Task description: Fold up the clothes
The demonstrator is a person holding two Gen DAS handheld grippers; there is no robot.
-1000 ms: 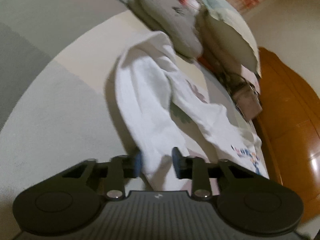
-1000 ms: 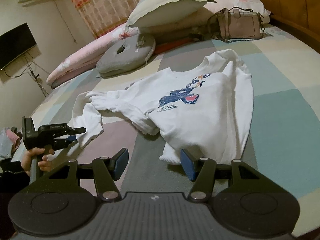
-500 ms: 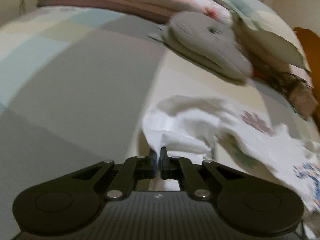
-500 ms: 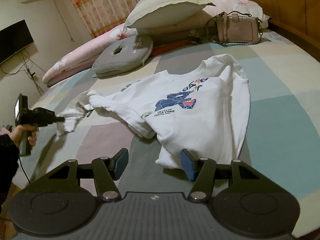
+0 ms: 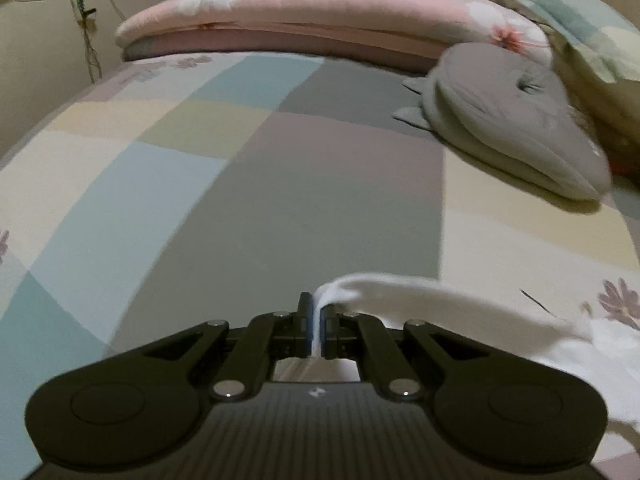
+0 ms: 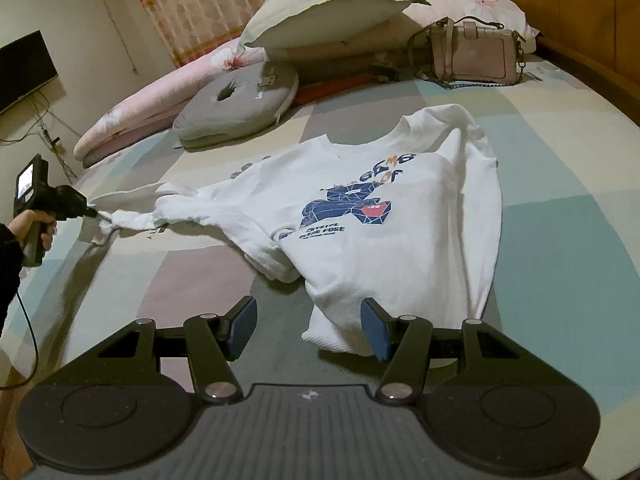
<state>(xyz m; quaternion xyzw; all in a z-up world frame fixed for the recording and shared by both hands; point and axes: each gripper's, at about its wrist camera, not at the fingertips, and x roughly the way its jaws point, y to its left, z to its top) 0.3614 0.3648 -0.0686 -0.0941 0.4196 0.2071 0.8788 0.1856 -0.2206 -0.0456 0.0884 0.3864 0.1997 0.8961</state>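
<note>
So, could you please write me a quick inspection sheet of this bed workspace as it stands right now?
Surface: bed with a pastel patchwork sheet.
Job's things: white sweatshirt lying print-up, one sleeve pulled out sideways, the other folded over the body.
Clutter: grey ring cushion, pink floral bolster, large pillow, beige handbag.
Grippers: left gripper shut on the sleeve cuff; right gripper open, holding nothing, just short of the hem.
Cables: cord hanging from the left gripper's handle; wires on the wall.
Surroundings: dark screen, patterned curtain, wooden panelling.
</note>
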